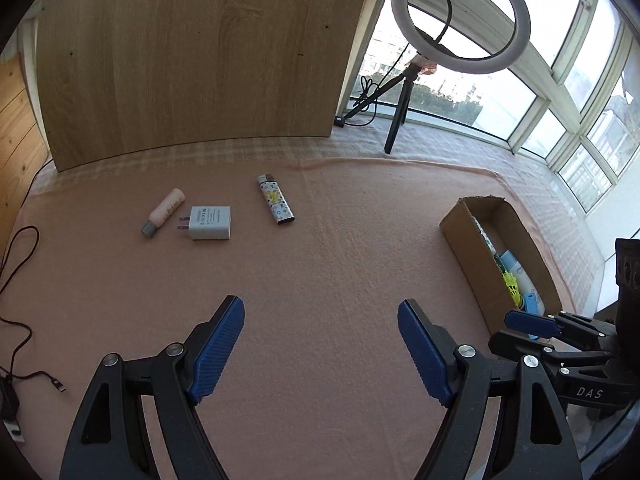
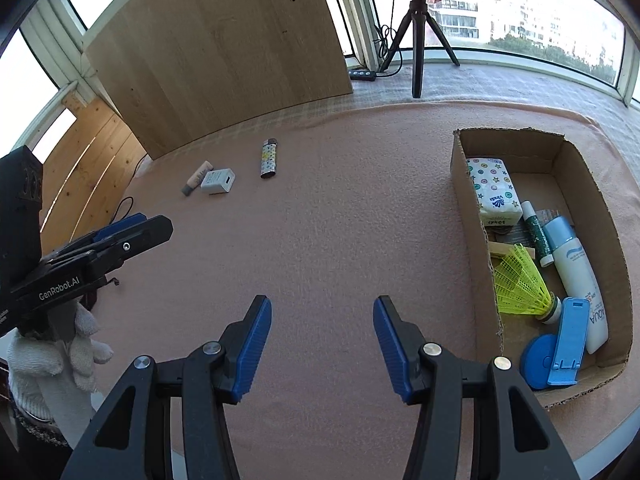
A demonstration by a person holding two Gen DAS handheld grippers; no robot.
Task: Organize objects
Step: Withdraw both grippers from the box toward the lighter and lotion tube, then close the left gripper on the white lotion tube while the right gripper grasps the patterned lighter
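A patterned lighter (image 1: pixel 275 199) (image 2: pixel 268 158), a white plug charger (image 1: pixel 209 222) (image 2: pixel 218 181) and a small pink tube (image 1: pixel 163 218) (image 2: pixel 197 177) lie on the pink cloth at the far left. A cardboard box (image 1: pixel 466 248) (image 2: pixel 472 216) at the right holds a tissue pack (image 2: pixel 494 192), a white bottle (image 2: pixel 576 272), a yellow shuttlecock (image 2: pixel 520 284) and blue items. My left gripper (image 1: pixel 320 344) is open and empty, well short of the loose items. My right gripper (image 2: pixel 322 340) is open and empty, left of the box.
A wooden board (image 1: pixel 192 52) stands at the back. A ring light on a tripod (image 1: pixel 460 16) stands by the windows at the back right. Black cables (image 1: pixel 20 320) lie at the cloth's left edge. The other gripper shows at each view's edge (image 1: pixel 560 332) (image 2: pixel 88 256).
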